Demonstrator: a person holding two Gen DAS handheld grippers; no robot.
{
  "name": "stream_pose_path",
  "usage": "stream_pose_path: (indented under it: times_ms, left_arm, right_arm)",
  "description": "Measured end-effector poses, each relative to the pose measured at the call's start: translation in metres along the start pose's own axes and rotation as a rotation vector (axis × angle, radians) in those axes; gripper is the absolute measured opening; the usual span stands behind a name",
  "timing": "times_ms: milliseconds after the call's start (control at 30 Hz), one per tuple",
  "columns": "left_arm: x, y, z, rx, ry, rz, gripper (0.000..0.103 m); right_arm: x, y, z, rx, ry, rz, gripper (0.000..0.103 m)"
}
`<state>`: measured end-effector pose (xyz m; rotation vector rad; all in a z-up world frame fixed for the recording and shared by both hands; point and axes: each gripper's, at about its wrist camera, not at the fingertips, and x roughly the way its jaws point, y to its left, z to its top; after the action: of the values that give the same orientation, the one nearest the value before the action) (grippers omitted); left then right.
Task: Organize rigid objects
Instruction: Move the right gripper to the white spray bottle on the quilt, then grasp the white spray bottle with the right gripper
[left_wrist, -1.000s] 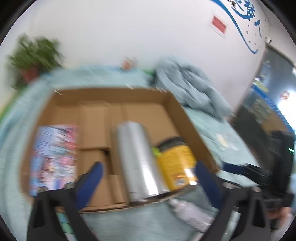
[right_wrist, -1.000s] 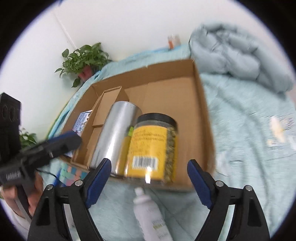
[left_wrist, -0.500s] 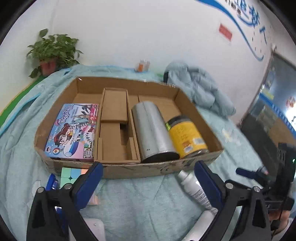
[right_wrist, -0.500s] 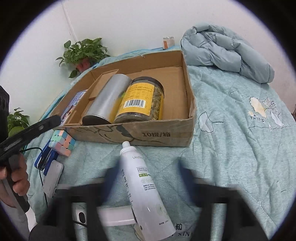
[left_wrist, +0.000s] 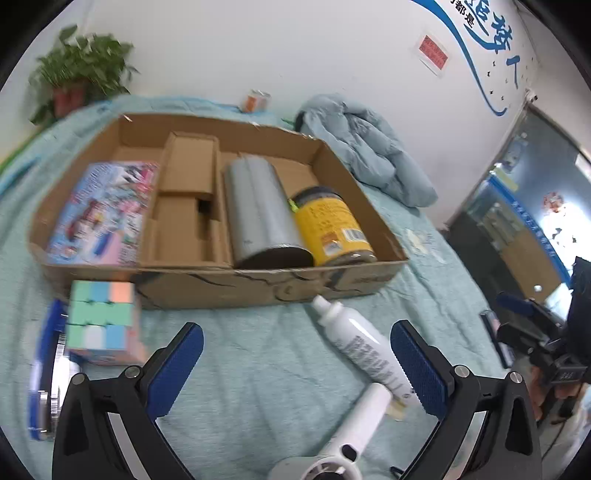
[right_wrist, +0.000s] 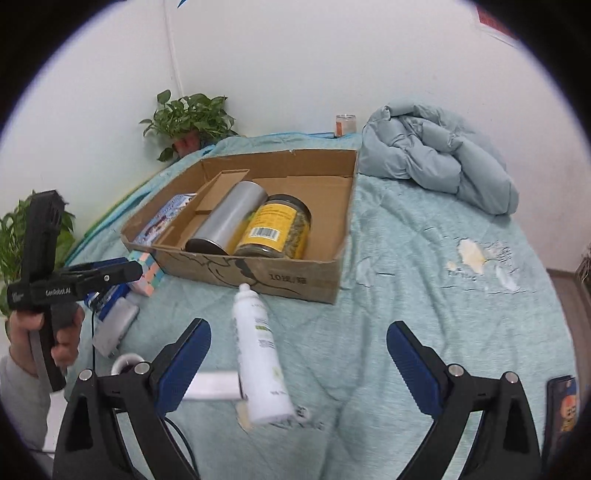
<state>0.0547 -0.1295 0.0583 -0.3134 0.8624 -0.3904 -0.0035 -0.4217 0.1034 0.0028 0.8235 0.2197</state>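
The left gripper (left_wrist: 295, 354) is being held with its blue-padded jaws spread wide and nothing between the pads, above the light blue quilted bedspread (left_wrist: 240, 369). The right gripper (right_wrist: 298, 354) is likewise being held fully spread, gripping nothing; the white spray bottle (right_wrist: 258, 354) is lying on the bedspread below the gap, nearer the left finger, untouched by either pad. In the right wrist view, the left gripper is being carried at the left edge by a hand (right_wrist: 44, 332) closed around its black handle. The bottle's cap is being pointed toward the cardboard box (right_wrist: 295, 280), whose near wall is standing just beyond it. A white handheld appliance with a tubular handle (left_wrist: 365, 413) is lying beside the base of the bottle. Inside the box, a silver cylindrical can (left_wrist: 258, 210) and a yellow-labelled jar with a black lid (left_wrist: 332, 229) are lying on their sides, touching each other, in the right-hand section. A cardboard insert (left_wrist: 188, 206) is occupying the middle, and a colourful printed flat box (left_wrist: 103, 214) is lying in the left-hand section. Outside the box, at its near left corner, a pastel puzzle cube (left_wrist: 103, 321) is resting on the bedspread, with blue and silver items beside it too blurred to be identified. A crumpled pale blue duvet (right_wrist: 436, 155) is heaped behind the box, and a potted plant (right_wrist: 188, 122) is standing against the wall.
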Motion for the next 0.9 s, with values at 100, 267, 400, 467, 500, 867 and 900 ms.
stream_pose_path:
  times_ms: [100, 267, 400, 467, 500, 867, 900]
  left_arm:
    - [0.022, 0.002, 0.004, -0.068, 0.079, -0.078, 0.102]
    - [0.057, -0.01, 0.009, -0.061, 0.166, -0.122, 0.101]
    - [0.088, -0.023, 0.01, -0.046, 0.26, -0.183, 0.09]
    - [0.098, -0.025, 0.01, -0.068, 0.283, -0.199, 0.084]
    - [0.104, -0.026, 0.009, -0.084, 0.294, -0.211, 0.082]
    - [0.14, -0.061, 0.003, -0.022, 0.405, -0.249, 0.069]
    - [0.144, -0.065, 0.002, -0.019, 0.418, -0.255, 0.068]
  right_arm:
    - [0.01, -0.004, -0.009, 0.02, 0.037, 0.009, 0.095]
    - [0.052, 0.005, -0.029, 0.067, 0.138, 0.125, 0.09]
    - [0.085, 0.013, -0.041, 0.072, 0.222, 0.109, 0.069]
    - [0.092, 0.009, -0.045, 0.114, 0.251, 0.126, 0.064]
    - [0.094, 0.008, -0.047, 0.13, 0.255, 0.14, 0.061]
    - [0.067, 0.003, -0.072, 0.14, 0.219, 0.059, 0.048]
    - [0.063, -0.001, -0.075, 0.153, 0.217, 0.04, 0.048]
